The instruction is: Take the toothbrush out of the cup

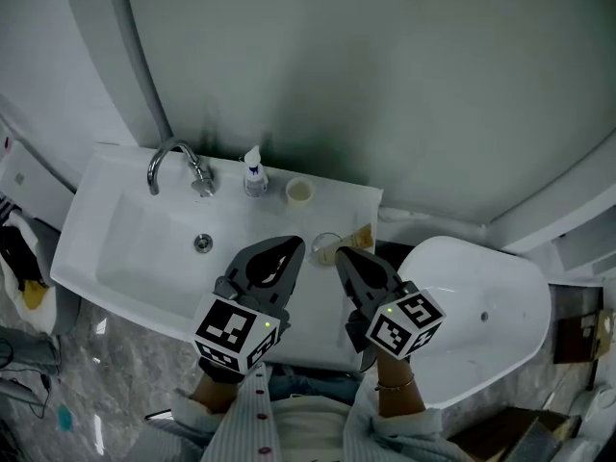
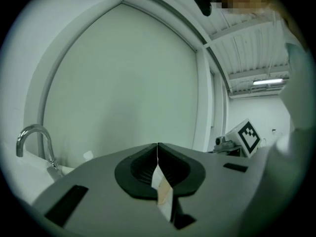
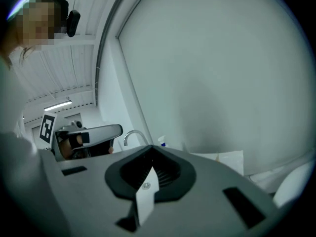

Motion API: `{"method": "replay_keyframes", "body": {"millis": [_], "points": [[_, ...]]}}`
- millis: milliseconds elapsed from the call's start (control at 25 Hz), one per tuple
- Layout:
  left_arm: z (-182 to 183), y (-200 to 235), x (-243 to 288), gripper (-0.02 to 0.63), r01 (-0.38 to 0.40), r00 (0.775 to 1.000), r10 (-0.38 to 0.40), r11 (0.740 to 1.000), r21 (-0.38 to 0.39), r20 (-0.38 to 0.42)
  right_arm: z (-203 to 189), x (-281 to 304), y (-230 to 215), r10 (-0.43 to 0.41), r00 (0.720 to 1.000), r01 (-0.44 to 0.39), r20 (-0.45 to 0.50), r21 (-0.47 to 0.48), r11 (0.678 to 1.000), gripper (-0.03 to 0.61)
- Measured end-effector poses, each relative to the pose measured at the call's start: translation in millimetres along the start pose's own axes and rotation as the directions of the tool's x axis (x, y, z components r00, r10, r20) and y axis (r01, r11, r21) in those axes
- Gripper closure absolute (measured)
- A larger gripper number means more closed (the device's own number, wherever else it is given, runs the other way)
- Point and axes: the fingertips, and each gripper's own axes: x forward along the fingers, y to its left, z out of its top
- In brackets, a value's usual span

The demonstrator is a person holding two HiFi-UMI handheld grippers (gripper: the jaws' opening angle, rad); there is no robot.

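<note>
Cup (image 1: 300,192): small, pale, on the sink's (image 1: 115,248) back ledge, upper middle of head view, just right of a white bottle (image 1: 254,173). Too small to tell whether a toothbrush is in it. Faucet (image 1: 173,162) stands left of the bottle, drain (image 1: 202,243) below it in the basin.

A clear glass (image 1: 325,248) sits near the sink's right end, partly hidden between the two tips. A tan object (image 1: 363,236) is just right of it; can't identify it.

Left hand-held gripper (image 1: 289,243): jaws fully together, nothing between them; its own view shows one thin seam (image 2: 157,149). It's over the sink's right front part, pointing toward the back ledge.

Right hand-held gripper (image 1: 345,254): jaws also closed (image 3: 150,152), empty. It's beside the left one, near the glass, well short of the cup.

A white rounded fixture (image 1: 481,325) fills the lower right of head view, and a pale curved wall panel sits behind the sink.
</note>
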Motion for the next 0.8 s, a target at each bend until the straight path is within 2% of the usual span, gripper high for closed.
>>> {"method": "replay_keyframes", "body": {"millis": [400, 800], "points": [[-2.2, -2.1, 37.1, 0.597, 0.163, 0.986, -0.163, 0.987, 0.006, -0.034, 10.2, -9.7, -27.0, -0.158, 0.986, 0.157, 0.048, 0.022, 0.987, 0.568], [-14.1, -2.6, 50.1, 0.597, 0.204, 0.977, -0.203, 0.979, 0.006, -0.066, 5.7, -16.2, -38.9, -0.232, 0.971, 0.230, 0.061, 0.045, 0.972, 0.566]]}}
